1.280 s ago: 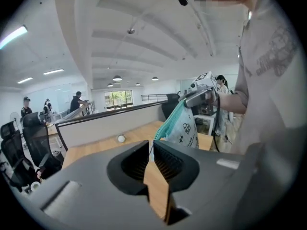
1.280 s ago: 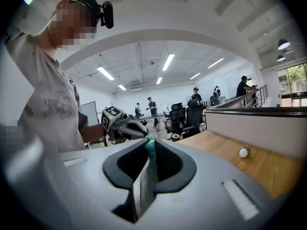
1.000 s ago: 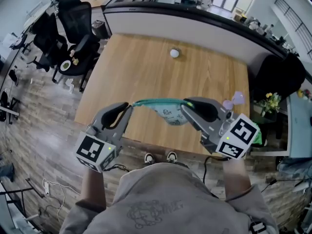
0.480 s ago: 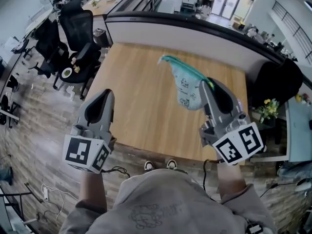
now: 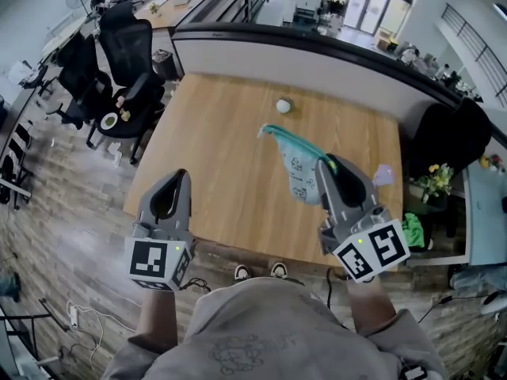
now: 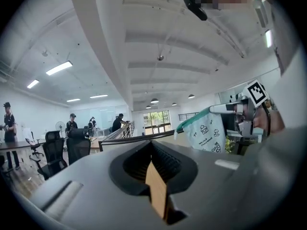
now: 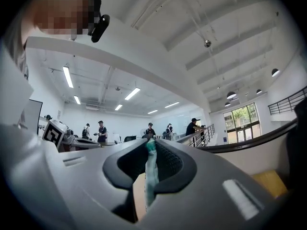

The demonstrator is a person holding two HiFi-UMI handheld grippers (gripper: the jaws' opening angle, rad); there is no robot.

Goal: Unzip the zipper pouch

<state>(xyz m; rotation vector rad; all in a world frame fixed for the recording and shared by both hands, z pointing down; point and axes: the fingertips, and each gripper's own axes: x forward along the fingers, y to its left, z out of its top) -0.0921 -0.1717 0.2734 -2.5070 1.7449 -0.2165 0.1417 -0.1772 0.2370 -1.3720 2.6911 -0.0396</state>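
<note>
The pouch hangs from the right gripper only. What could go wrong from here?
1. The right gripper pinches only a thin strip of the pouch at its teal edge, so it may slip and drop on the table.
2. The left gripper is shut, empty and apart from the pouch; with no second grip, a pull may only swing the pouch.

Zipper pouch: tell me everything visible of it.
The zipper pouch is soft pale fabric printed with small dark doodles, edged along the top by a teal zipper band. It hangs in the air above the wooden table, touching nothing but the right hand-held gripper, whose jaws are shut on one end of the teal band. The band slopes away to a free end; the body sags below it. Whether the zipper is open cannot be told.
</note>
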